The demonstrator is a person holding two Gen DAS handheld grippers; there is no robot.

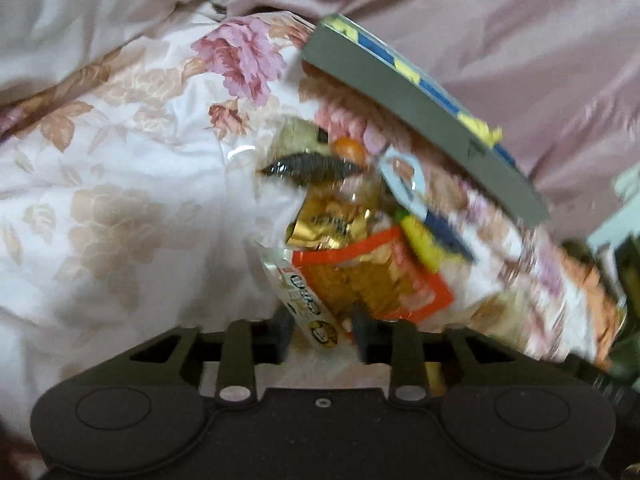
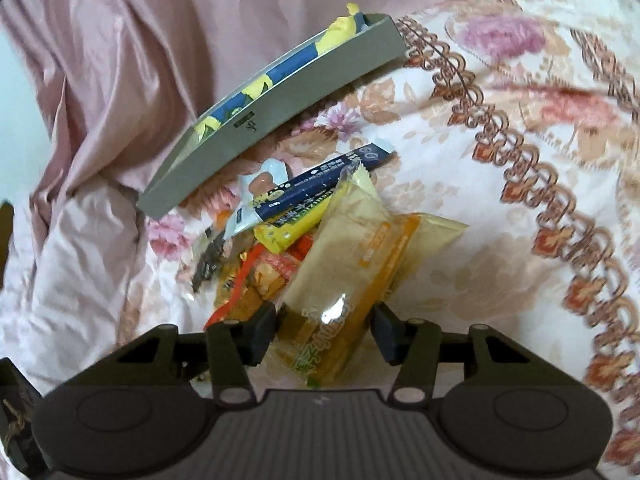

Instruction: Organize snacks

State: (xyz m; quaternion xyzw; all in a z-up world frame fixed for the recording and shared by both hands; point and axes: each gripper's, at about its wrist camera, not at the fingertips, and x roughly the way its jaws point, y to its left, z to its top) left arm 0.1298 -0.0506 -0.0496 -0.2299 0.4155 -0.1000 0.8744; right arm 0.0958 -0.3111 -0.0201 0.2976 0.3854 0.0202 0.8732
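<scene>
Grey tray (image 2: pixel 280 92) tilted on a floral bedspread (image 2: pixel 500 208), beside pink cloth (image 2: pixel 120 60); blue-and-yellow packets (image 2: pixel 256 88) inside it. Snack pile just below the tray, on the bedspread: a navy-and-yellow bar (image 2: pixel 308 196), a red-edged pack (image 1: pixel 384 276), a gold wrapper (image 1: pixel 324 224), a dark wrapper (image 1: pixel 308 166), a pale yellow bag (image 2: pixel 352 264).

Right gripper (image 2: pixel 324 332) low over the pile, jaws narrowly parted either side of the yellow bag's near end, pads close to its edges; whether pressed on, cannot tell. Bag overlapping the red-edged pack and the end of the bar.

Left gripper (image 1: pixel 322 330) at the near edge of the pile, jaws narrow, the corner of a white-labelled packet (image 1: pixel 308 312) between the fingertips; grip unclear through blur. Left view smeared along the right side.
</scene>
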